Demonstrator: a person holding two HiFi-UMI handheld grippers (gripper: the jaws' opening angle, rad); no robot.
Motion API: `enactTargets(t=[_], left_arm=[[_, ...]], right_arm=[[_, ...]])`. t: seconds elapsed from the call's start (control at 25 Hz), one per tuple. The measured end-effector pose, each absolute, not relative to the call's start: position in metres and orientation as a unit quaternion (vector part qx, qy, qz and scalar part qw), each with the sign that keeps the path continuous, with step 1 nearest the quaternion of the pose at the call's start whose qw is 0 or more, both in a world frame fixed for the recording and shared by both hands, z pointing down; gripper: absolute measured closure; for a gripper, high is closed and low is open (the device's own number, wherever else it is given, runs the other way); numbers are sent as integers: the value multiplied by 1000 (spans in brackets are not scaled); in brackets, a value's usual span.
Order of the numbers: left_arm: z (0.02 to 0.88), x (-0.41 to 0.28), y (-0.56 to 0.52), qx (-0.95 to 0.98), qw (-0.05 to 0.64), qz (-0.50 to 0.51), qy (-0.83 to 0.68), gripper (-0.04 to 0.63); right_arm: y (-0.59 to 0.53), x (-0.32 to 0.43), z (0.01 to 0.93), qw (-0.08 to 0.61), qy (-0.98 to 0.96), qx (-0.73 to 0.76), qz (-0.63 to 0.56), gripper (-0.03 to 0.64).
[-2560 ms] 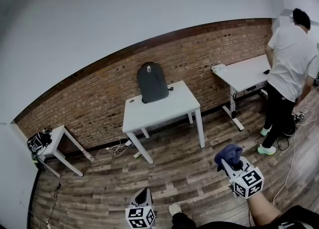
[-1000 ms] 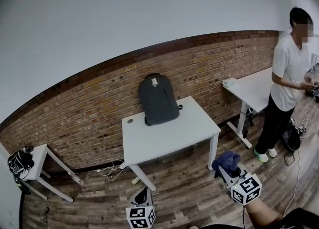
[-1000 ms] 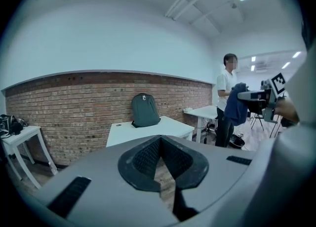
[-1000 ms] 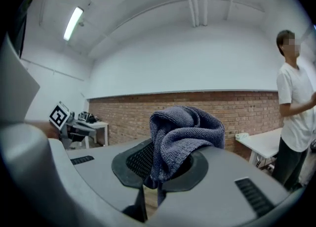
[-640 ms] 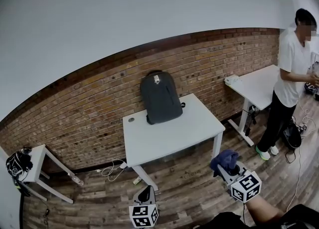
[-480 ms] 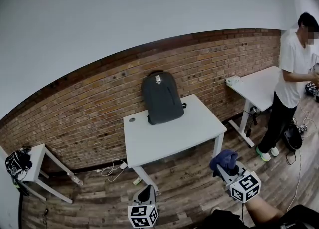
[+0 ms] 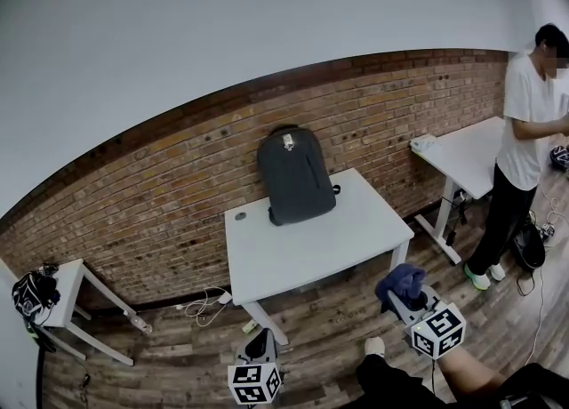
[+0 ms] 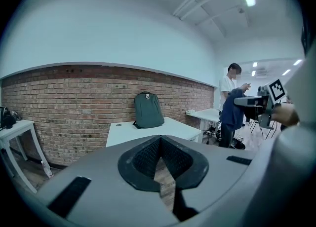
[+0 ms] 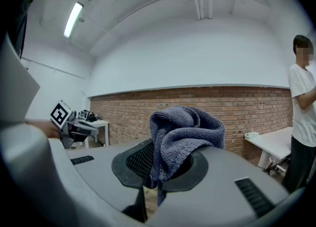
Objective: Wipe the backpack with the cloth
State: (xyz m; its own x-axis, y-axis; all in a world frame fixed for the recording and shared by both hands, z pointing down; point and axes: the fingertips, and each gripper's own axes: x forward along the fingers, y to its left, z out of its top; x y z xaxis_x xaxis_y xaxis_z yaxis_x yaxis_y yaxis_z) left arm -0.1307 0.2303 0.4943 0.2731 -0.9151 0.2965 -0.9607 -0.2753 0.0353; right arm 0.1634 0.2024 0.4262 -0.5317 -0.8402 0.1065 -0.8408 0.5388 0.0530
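person cropped at edge, backpack label unreadable

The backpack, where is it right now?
In the head view the backpack stands at the back of the middle white table, against the brick wall.

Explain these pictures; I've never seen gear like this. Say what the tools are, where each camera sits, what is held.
No robot here: someone holds a two-jaw gripper in each hand. The wide picture comes from a camera on their head, looking down. The other two come from cameras riding on each gripper, looking along its jaws. The left gripper is shut and empty. The right gripper is shut on a blue cloth. Ahead, a dark backpack stands upright on a white table against the brick wall. A person stands at the far right.
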Motion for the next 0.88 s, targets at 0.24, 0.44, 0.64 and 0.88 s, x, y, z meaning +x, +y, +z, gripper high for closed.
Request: enactTargets(t=[0.24, 0.44, 0.64, 0.88], left_arm=[[497, -139, 195, 787, 100, 115, -598, 605], [500, -135, 153, 787, 98, 122, -597, 606], [497, -122, 104, 793, 112, 109, -589, 605], [491, -109, 48, 792, 102, 131, -587, 604]], right_arm=[[169, 158, 432, 56, -877, 476, 0, 580], [126, 161, 434, 53, -879, 474, 0, 580], [79, 165, 427, 39, -878, 477, -7, 580], [19, 168, 430, 34, -883, 469, 3, 580]])
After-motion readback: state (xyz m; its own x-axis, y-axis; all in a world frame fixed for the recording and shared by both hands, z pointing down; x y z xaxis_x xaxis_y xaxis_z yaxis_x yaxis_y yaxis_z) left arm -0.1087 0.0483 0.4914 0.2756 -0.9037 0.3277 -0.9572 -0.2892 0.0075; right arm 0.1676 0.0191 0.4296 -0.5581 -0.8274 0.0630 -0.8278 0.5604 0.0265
